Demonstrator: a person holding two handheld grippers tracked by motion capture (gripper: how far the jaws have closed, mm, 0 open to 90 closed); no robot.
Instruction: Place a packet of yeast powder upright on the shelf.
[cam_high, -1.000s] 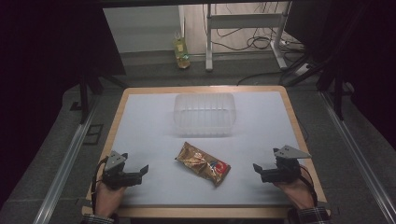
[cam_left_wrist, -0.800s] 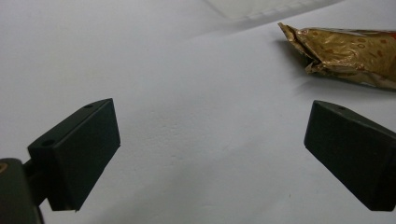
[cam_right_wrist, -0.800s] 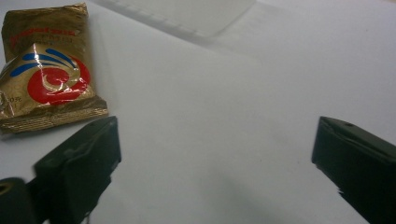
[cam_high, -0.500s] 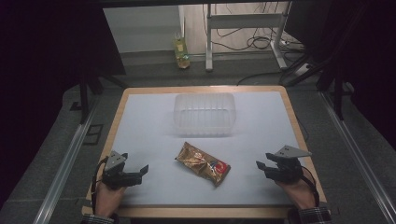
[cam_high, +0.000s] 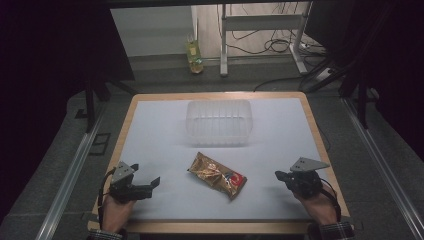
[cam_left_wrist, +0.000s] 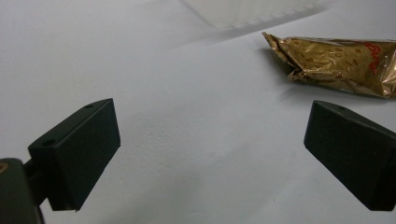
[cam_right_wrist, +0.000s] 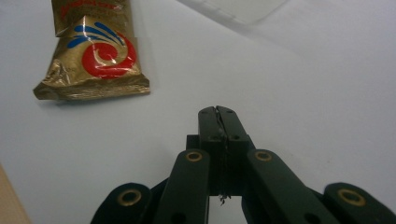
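A gold snack packet (cam_high: 217, 174) with a red and blue swirl lies flat near the middle of the white table. My left gripper (cam_high: 152, 184) rests at the front left, its jaws wide open on bare table; the packet (cam_left_wrist: 341, 65) lies ahead and to its right. At the front right, my right gripper (cam_high: 279, 175) has just been closing and now stands shut with nothing between its pads. In the right gripper view the shut gripper (cam_right_wrist: 218, 112) points past the packet (cam_right_wrist: 93, 56), which lies off to its upper left.
A clear plastic container (cam_high: 218, 121) stands upside down behind the packet, toward the table's far side. The wooden table edge (cam_high: 220, 227) runs along the front. A bottle (cam_high: 194, 55) and cables sit on the floor beyond the table.
The right gripper's jaws have gone from wide open to fully shut, with nothing taken hold of. The left gripper and the packet have stayed where they were.
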